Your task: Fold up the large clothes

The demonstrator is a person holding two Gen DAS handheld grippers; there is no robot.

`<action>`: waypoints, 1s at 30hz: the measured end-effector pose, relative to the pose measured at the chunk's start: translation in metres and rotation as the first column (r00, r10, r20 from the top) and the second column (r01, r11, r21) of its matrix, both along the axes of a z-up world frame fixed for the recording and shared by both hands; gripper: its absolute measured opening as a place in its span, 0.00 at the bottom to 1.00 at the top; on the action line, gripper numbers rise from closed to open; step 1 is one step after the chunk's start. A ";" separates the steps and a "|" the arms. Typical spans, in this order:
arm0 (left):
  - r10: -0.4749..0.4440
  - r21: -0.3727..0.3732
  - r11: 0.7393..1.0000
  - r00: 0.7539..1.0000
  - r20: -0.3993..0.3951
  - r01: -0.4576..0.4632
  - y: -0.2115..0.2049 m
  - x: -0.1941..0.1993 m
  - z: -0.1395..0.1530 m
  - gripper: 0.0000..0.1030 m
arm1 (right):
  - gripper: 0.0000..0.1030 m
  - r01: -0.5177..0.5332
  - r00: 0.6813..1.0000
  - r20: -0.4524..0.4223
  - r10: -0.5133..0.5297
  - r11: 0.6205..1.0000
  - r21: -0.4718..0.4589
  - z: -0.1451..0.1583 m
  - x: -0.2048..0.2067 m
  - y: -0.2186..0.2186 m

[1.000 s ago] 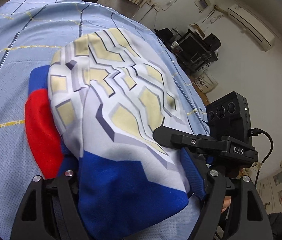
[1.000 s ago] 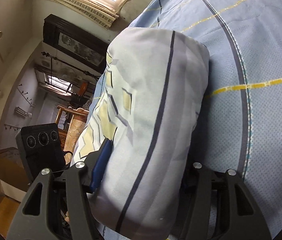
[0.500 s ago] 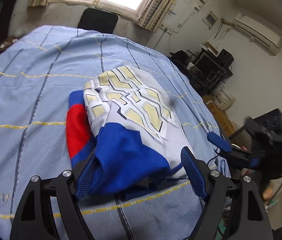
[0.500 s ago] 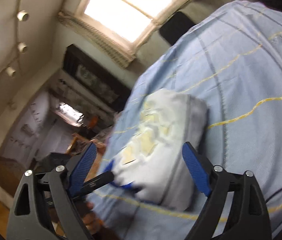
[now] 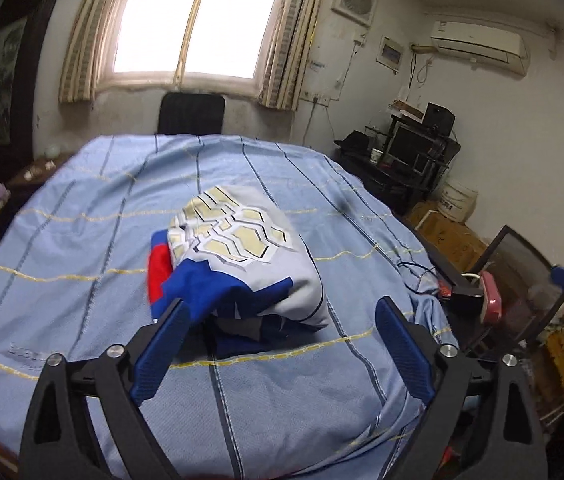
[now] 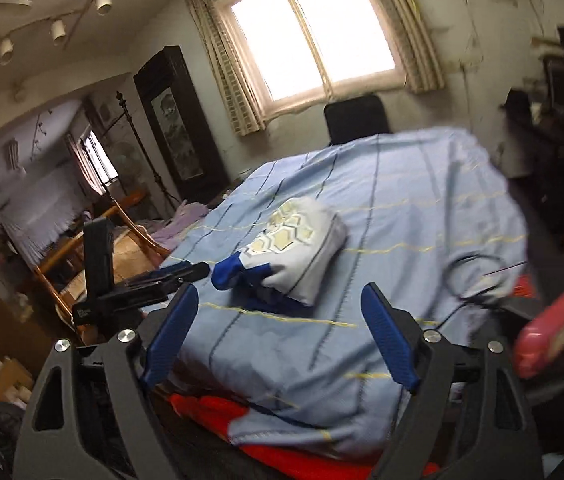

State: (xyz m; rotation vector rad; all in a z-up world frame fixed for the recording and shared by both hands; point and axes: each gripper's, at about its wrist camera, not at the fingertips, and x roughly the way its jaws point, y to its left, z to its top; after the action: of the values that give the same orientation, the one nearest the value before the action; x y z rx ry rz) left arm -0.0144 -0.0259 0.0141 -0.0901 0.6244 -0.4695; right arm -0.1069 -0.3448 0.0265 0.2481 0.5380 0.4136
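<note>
A folded garment [image 5: 237, 264], white with a yellow hexagon print and blue and red parts, lies as a compact bundle on the light blue striped sheet [image 5: 81, 240] that covers the table. It also shows in the right wrist view [image 6: 294, 252]. My left gripper [image 5: 282, 344] is open and empty, pulled back from the bundle's near edge. My right gripper [image 6: 277, 332] is open and empty, farther back near the table's front edge. The left gripper's body [image 6: 137, 280] shows at the left of the right wrist view.
A black chair [image 5: 190, 114] stands behind the table under the window. A desk with electronics [image 5: 414, 152] is at the right. A pink object [image 6: 554, 320] and a black cable [image 6: 466, 280] lie at the table's right edge. Red cloth [image 6: 241, 420] hangs below the front edge.
Both grippers have let go of the folded garment, opened, and pulled back and up from it. The bundle now rests on the sheet on its own.
</note>
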 end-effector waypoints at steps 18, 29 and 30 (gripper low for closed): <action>0.269 0.194 0.936 0.953 0.136 -0.292 0.006 0.017 -0.003 0.96 | 0.93 0.076 0.990 -0.115 -0.084 0.995 -0.070 -0.068 0.138 0.088; 0.319 0.190 0.927 0.946 0.057 -0.324 0.017 0.049 -0.022 0.97 | 0.95 0.135 0.988 -0.071 -0.141 0.988 -0.073 -0.083 0.163 0.101; 0.318 0.181 0.930 0.947 0.047 -0.321 0.018 0.049 -0.023 0.97 | 0.95 0.136 0.987 -0.076 -0.142 0.988 -0.078 -0.084 0.165 0.101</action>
State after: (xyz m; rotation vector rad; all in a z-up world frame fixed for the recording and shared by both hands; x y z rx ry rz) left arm 0.0350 -0.0081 -0.0091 -0.0086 0.6209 -0.0947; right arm 0.0581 -0.2438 -0.0576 0.2321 0.6106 0.2488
